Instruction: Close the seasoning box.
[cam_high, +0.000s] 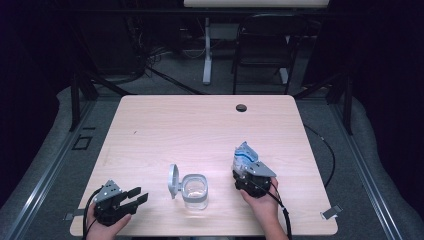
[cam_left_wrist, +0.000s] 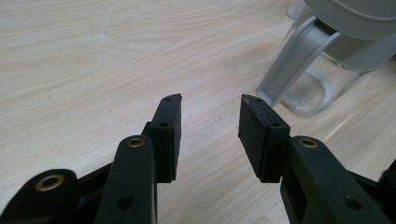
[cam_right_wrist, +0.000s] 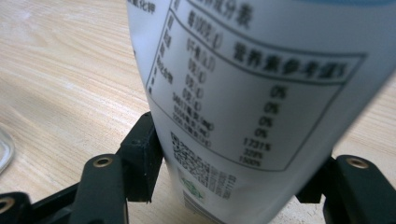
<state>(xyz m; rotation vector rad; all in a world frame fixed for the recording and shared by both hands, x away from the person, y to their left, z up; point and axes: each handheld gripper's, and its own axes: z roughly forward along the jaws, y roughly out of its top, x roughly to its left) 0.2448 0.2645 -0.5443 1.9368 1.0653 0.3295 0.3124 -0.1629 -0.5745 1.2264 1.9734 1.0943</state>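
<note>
A clear plastic container (cam_high: 195, 192) stands near the table's front edge with its grey hinged lid (cam_high: 173, 180) swung open to the left. My left gripper (cam_high: 141, 195) rests at the front left, pointing toward the container, open and holding nothing. In the left gripper view the left gripper (cam_left_wrist: 210, 100) hovers just over the wood, with the container (cam_left_wrist: 322, 79) ahead at the right. My right gripper (cam_high: 243, 170) is right of the container, shut on a white and blue printed pouch (cam_high: 245, 155) that stands upright. Close up, the pouch (cam_right_wrist: 261, 93) sits between the right gripper (cam_right_wrist: 229, 168) pads.
The light wooden table (cam_high: 200, 125) has a dark cable hole (cam_high: 241, 107) near its far edge. A black chair (cam_high: 265, 45) and a white desk leg (cam_high: 206, 55) stand on the floor beyond. A small metal clip (cam_high: 330, 212) lies at the front right corner.
</note>
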